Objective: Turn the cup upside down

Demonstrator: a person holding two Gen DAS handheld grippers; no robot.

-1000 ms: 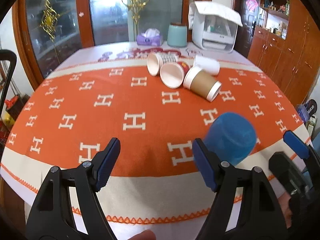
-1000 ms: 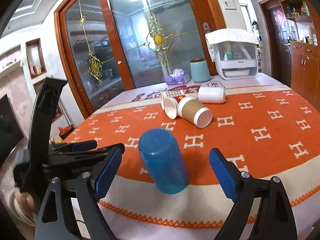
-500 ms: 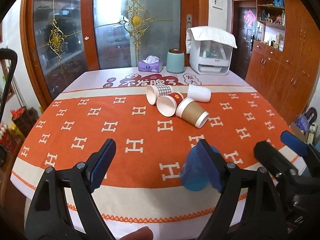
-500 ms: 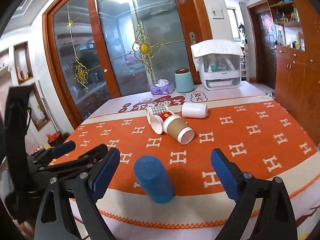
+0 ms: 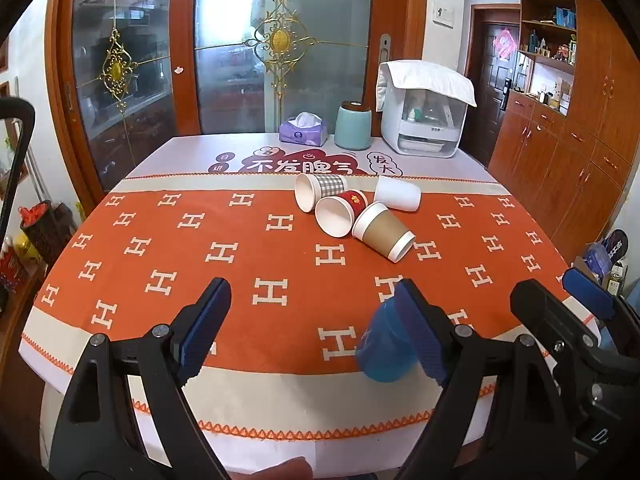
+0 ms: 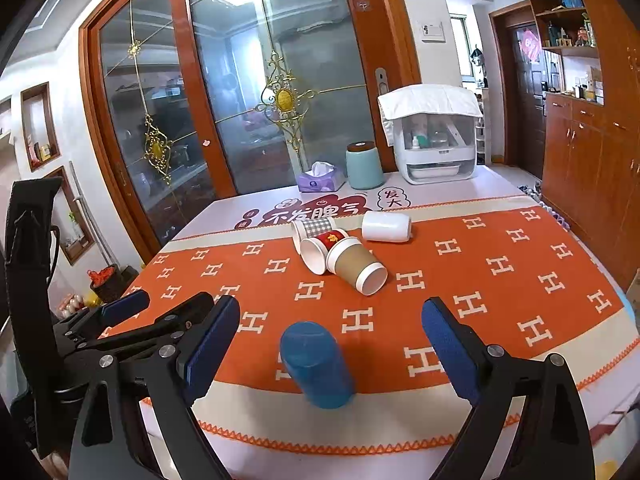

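Observation:
A blue plastic cup (image 6: pixel 316 364) stands upside down near the table's front edge, on the orange cloth (image 6: pixel 500 280). In the left wrist view the blue cup (image 5: pixel 380 348) is partly hidden behind that gripper's right finger. My right gripper (image 6: pixel 330 344) is open and empty, held back from the cup, with the cup in line between its fingers. My left gripper (image 5: pixel 312 328) is open and empty, with the cup just off its right finger. Each gripper also shows in the other's view: the right gripper (image 5: pixel 560 312) and the left gripper (image 6: pixel 160 320).
Several paper cups lie on their sides mid-table: a brown one (image 6: pixel 356 266), a red one (image 6: pixel 322 246), a checked one (image 6: pixel 310 228) and a white one (image 6: pixel 386 226). At the back stand a tissue box (image 6: pixel 320 178), a teal canister (image 6: pixel 364 166) and a white appliance (image 6: pixel 434 136).
Both grippers have drawn back and up from the table, so the blue cup looks smaller and farther off. The cup stands where it was.

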